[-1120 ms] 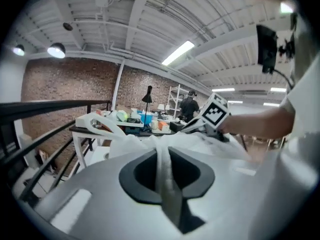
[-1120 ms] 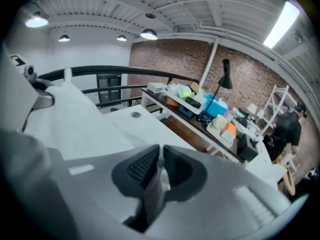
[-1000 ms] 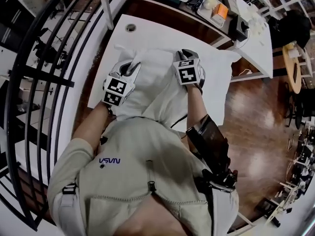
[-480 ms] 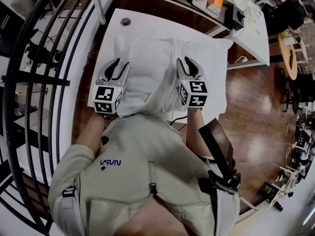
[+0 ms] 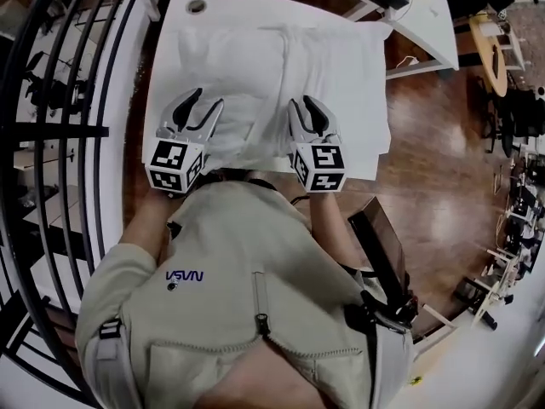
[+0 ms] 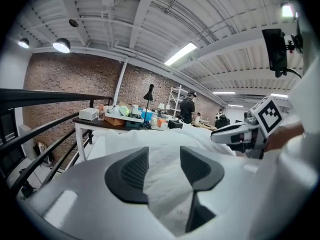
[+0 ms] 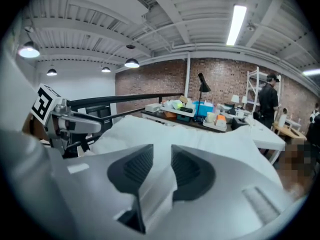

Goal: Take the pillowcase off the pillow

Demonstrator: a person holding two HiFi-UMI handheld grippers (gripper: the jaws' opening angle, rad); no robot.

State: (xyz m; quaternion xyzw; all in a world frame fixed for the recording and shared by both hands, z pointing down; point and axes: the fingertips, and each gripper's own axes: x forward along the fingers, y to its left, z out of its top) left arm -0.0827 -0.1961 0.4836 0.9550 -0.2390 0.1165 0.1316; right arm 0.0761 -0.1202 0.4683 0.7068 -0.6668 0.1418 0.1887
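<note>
With left claw [image 5: 211, 97] just opened wide and right claw [image 5: 301, 100] just opened narrowly round a loose fold [image 7: 155, 189], pinch the soft, limp pillowcase [image 5: 247, 66] at the near bench [image 5: 176, 11] edge.

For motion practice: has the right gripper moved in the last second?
Yes. The right gripper, jaws just opening around a pillowcase fold, drew back from the table's hole toward the person.

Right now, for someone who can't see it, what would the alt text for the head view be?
Seen from above, a person holds the left gripper and right gripper at the near edge of a white pillow on a white table. Both grippers' jaws have just been opening, with pillowcase cloth between them.
</note>
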